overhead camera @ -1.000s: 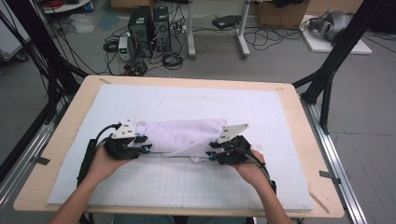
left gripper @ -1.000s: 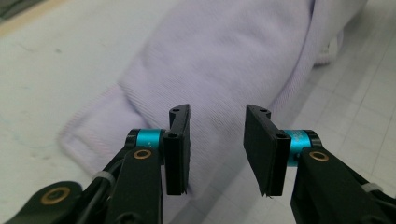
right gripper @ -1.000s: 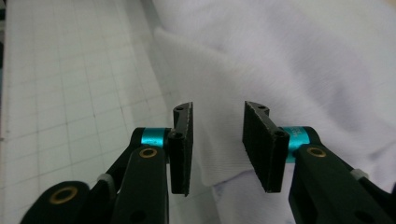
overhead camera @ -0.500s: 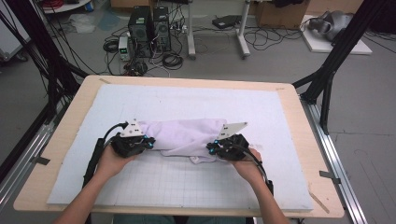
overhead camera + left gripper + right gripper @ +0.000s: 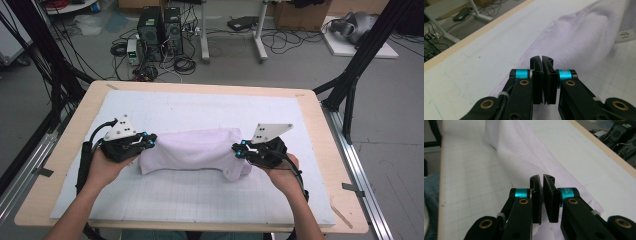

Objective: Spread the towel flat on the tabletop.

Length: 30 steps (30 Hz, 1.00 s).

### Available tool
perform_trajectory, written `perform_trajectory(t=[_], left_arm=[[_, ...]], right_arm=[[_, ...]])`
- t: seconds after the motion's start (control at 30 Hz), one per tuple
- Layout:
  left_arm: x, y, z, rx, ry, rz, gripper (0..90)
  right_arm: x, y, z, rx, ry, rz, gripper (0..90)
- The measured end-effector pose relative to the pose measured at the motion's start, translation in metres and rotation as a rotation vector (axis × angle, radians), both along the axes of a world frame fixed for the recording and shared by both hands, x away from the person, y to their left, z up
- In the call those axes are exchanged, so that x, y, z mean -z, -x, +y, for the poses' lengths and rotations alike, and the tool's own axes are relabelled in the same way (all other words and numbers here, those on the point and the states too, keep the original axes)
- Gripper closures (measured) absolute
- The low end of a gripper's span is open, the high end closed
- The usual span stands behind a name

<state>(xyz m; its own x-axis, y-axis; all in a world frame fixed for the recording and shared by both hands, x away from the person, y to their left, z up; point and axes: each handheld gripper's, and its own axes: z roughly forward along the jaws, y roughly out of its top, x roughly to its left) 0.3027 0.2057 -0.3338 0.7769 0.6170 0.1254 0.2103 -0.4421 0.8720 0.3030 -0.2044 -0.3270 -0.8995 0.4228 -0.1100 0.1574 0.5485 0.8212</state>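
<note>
My left claw (image 5: 148, 139) pinching one end of the white towel (image 5: 192, 150), my right claw (image 5: 239, 150) pinching the other, jaws just closed, towel bunched above the tabletop (image 5: 200, 107)

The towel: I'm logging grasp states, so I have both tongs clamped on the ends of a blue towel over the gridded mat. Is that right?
Not quite: the towel is white, not blue, as the high view shows. The rest holds: the left tongs and right tongs are each clamped on an end of it over the gridded mat.
</note>
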Motion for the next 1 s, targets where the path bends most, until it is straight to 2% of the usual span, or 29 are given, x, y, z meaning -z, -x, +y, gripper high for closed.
perform_trajectory(t=[0.1, 0.2, 0.27, 0.3, 0.33, 0.4, 0.5, 0.53, 0.6, 0.63, 0.7, 0.77, 0.87, 0.9, 1.0], left_arm=[[-0.007, 0.014, 0.005, 0.027, 0.000, -0.010, 86.9], [-0.009, 0.026, 0.005, 0.063, 0.003, -0.002, 86.8], [-0.008, 0.028, 0.002, 0.087, -0.012, 0.010, 86.5], [-0.005, 0.027, -0.001, 0.108, -0.017, 0.033, 85.0], [-0.002, 0.025, -0.002, 0.116, -0.030, 0.045, 79.2], [0.007, 0.022, -0.003, 0.127, -0.018, 0.071, 67.2], [0.023, 0.016, -0.002, 0.113, -0.022, 0.111, 59.6], [0.030, 0.012, -0.002, 0.109, -0.030, 0.136, 57.5], [0.047, 0.008, -0.003, 0.106, -0.063, 0.187, 55.7], [0.055, 0.006, -0.004, 0.106, -0.076, 0.205, 55.5], [0.071, 0.005, -0.007, 0.116, -0.109, 0.242, 55.4], [0.082, 0.004, -0.010, 0.123, -0.122, 0.276, 58.1], [0.099, 0.003, -0.015, 0.130, -0.154, 0.299, 64.8], [0.101, 0.004, -0.016, 0.133, -0.150, 0.293, 68.7], [0.102, 0.006, -0.020, 0.136, -0.175, 0.276, 80.9]], right_arm=[[-0.011, 0.016, -0.007, -0.022, -0.012, -0.016, 85.4], [-0.018, 0.036, -0.014, -0.056, -0.023, -0.015, 85.7], [-0.021, 0.046, -0.018, -0.089, -0.038, -0.009, 85.6], [-0.020, 0.048, -0.019, -0.099, -0.039, 0.005, 84.7], [-0.017, 0.047, -0.019, -0.107, -0.023, 0.029, 80.8], [-0.012, 0.044, -0.020, -0.092, -0.015, 0.047, 76.1], [0.003, 0.033, -0.022, -0.066, -0.035, 0.084, 71.0], [0.009, 0.028, -0.020, -0.058, -0.016, 0.091, 69.2], [0.025, 0.019, -0.015, -0.046, 0.012, 0.121, 65.2], [0.034, 0.016, -0.012, -0.051, 0.000, 0.145, 63.9], [0.052, 0.011, -0.005, -0.048, 0.012, 0.169, 62.3], [0.068, 0.009, 0.003, -0.050, 0.043, 0.202, 61.7], [0.087, 0.008, 0.012, -0.042, 0.102, 0.210, 63.5], [0.091, 0.008, 0.014, -0.041, 0.125, 0.200, 66.8], [0.100, 0.010, 0.017, -0.043, 0.145, 0.188, 75.3]])
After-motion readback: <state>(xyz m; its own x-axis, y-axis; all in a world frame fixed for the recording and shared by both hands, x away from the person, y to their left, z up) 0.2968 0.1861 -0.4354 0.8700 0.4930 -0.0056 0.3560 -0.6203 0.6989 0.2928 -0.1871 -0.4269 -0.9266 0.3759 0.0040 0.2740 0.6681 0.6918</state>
